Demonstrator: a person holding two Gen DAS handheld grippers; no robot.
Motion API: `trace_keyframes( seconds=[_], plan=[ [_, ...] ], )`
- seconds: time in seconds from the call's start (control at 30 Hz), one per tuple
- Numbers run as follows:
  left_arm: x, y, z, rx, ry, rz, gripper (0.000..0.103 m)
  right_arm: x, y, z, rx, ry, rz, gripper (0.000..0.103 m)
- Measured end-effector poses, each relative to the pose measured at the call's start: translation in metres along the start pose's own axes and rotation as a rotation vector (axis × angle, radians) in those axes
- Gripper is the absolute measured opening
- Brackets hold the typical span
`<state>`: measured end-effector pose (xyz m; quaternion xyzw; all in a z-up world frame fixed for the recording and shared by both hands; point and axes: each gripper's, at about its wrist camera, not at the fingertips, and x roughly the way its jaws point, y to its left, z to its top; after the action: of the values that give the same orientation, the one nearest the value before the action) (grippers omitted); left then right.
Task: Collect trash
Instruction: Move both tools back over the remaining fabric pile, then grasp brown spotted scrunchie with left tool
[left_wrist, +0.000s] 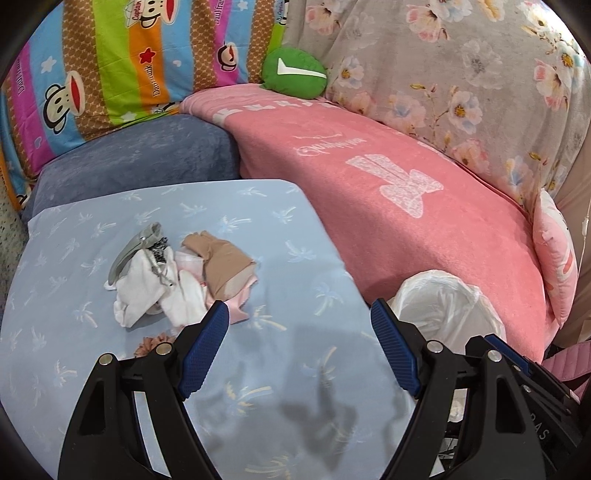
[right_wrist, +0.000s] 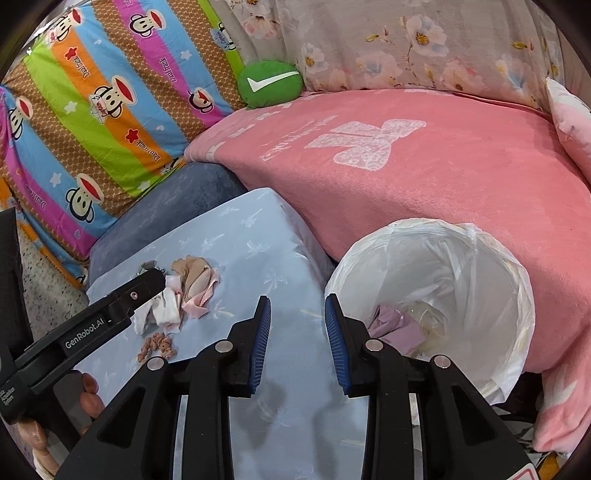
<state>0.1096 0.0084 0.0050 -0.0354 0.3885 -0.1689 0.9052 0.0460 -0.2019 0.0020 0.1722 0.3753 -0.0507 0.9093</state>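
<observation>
A pile of trash (left_wrist: 177, 273) lies on the light blue cloth: white crumpled pieces, a beige stocking and a grey item. A small brown frilly piece (left_wrist: 153, 341) sits just in front of it. My left gripper (left_wrist: 299, 314) is open and empty, its left fingertip right beside the pile's near edge. In the right wrist view one finger of the left gripper (right_wrist: 147, 286) reaches over the pile (right_wrist: 192, 288). My right gripper (right_wrist: 297, 306) is open a little with nothing between its pads, hovering between the pile and the bag-lined bin (right_wrist: 406, 225).
The bin holds a purple scrap (right_wrist: 391, 325) and stands against a pink blanket (right_wrist: 443, 177). A blue-grey cushion (left_wrist: 140, 155), a striped monkey-print pillow (left_wrist: 103, 66), a green plush (left_wrist: 295, 74) and floral bedding (left_wrist: 461, 74) ring the blue cloth (left_wrist: 277, 387).
</observation>
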Motion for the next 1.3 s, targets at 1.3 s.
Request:
trace_keyframes(
  seconds=[1.3],
  plan=[
    [0.038, 0.159, -0.062, -0.238, 0.173, 0.217, 0.074, 0.088, 0.117, -0.039, -0.139, 0.178, 0.069, 0.031]
  ],
)
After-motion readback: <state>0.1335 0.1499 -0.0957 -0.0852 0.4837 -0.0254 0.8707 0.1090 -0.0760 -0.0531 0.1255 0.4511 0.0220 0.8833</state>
